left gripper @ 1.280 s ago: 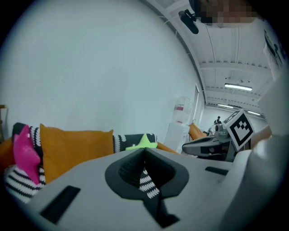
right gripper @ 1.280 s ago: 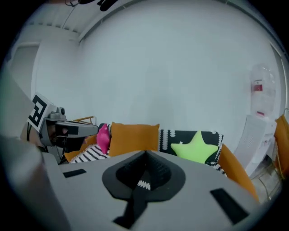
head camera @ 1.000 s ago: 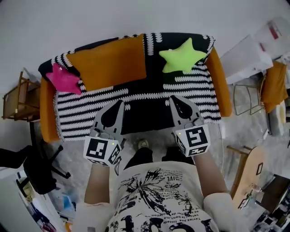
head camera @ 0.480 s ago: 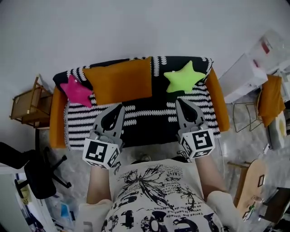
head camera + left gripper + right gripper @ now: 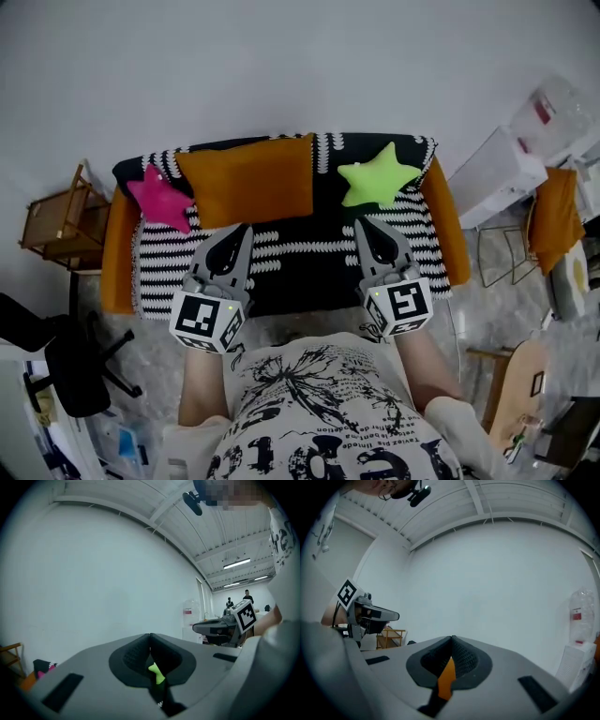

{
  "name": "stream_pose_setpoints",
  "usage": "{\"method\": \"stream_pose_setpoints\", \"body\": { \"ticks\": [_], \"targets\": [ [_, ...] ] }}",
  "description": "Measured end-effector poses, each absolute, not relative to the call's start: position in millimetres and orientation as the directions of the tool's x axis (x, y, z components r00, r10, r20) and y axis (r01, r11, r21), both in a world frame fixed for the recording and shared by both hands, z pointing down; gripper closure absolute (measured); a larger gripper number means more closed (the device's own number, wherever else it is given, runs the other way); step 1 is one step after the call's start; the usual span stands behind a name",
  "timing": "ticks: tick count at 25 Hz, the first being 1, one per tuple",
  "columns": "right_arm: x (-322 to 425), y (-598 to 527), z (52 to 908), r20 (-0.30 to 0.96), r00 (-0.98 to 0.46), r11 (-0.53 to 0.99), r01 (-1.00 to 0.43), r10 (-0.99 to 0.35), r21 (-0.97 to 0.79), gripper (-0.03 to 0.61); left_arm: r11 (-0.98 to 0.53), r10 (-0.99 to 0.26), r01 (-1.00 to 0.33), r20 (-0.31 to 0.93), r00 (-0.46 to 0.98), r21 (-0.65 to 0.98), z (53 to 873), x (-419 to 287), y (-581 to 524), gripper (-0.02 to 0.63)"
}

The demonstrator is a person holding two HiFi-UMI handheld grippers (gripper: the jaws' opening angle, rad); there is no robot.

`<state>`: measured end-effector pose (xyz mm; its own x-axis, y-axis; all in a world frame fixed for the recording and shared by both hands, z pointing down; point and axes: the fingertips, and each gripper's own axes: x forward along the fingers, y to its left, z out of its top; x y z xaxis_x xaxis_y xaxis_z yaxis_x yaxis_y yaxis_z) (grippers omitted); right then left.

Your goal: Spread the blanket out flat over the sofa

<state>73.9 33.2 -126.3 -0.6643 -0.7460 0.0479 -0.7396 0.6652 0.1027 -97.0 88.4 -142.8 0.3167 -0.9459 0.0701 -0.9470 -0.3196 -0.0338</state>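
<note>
Left gripper (image 5: 242, 230) and right gripper (image 5: 366, 225) are hovering, jaws together, empty; striped blanket (image 5: 300, 270) is lying below and ahead, stretching sideways, equally near the 2.

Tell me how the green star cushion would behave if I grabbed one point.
Probably light and soft: the green star cushion looks plush and puffy. Gripped by one point it would likely dangle. Resting on the blanket, it may topple if pushed.

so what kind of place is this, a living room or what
Probably a mock lounge corner in a workshop or lab hall, not a home: the sofa stands by a bare wall, an office chair beside it, under a high ribbed ceiling with strip lights.
</note>
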Motion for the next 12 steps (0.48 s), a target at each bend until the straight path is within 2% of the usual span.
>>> {"method": "stream_pose_setpoints", "body": {
  "ticks": [12],
  "targets": [
    [62.2,31.3,-122.1,0.073,-0.682,0.686,-0.724,-0.727,0.073,0.569,-0.287,-0.956,-0.958,0.074,0.286,-0.012,-139.1,-110.6,89.3,0.600]
  ]
}}
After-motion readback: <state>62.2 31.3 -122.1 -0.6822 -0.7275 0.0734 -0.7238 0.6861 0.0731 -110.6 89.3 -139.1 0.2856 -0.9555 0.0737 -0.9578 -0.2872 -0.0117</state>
